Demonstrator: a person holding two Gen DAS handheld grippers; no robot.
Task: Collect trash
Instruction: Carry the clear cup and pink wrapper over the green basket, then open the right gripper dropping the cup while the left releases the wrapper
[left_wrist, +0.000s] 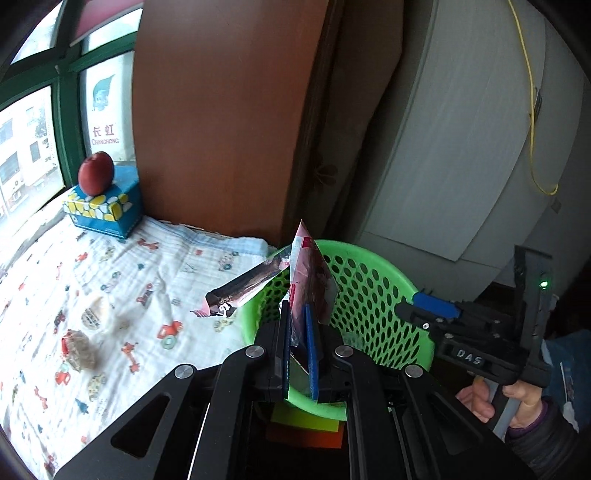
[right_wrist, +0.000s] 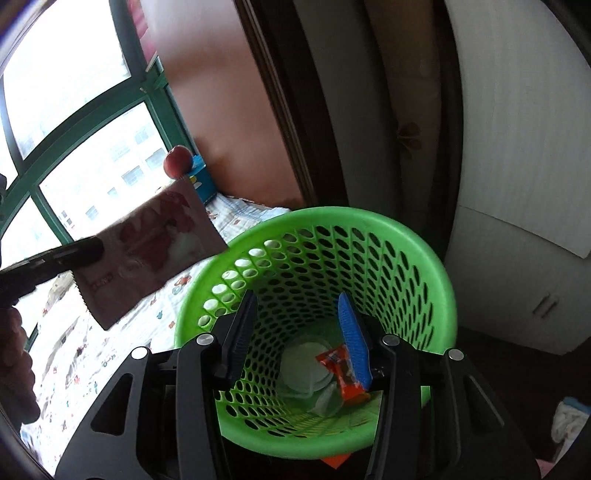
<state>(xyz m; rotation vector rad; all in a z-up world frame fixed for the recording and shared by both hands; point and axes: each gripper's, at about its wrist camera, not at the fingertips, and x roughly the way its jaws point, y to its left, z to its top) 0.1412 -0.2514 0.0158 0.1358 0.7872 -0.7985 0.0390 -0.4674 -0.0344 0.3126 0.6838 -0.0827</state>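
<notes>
The left gripper (left_wrist: 300, 332) clamped a pink foil snack wrapper (left_wrist: 310, 284) at the rim of a green perforated basket (right_wrist: 424, 258). The right gripper (right_wrist: 295, 332) hung over the basket, jaws parted and empty, above an orange wrapper (right_wrist: 341, 373) inside. Beyond, an apple (left_wrist: 96, 173) sat on a blue box (left_wrist: 110, 214).

Bed (left_wrist: 122, 266), printed sheet: blue box (left_wrist: 107, 212) at far window corner; two clear-wrapped snacks (left_wrist: 77, 349) mid-sheet; green basket (left_wrist: 373, 280) beside bed's edge.
</notes>
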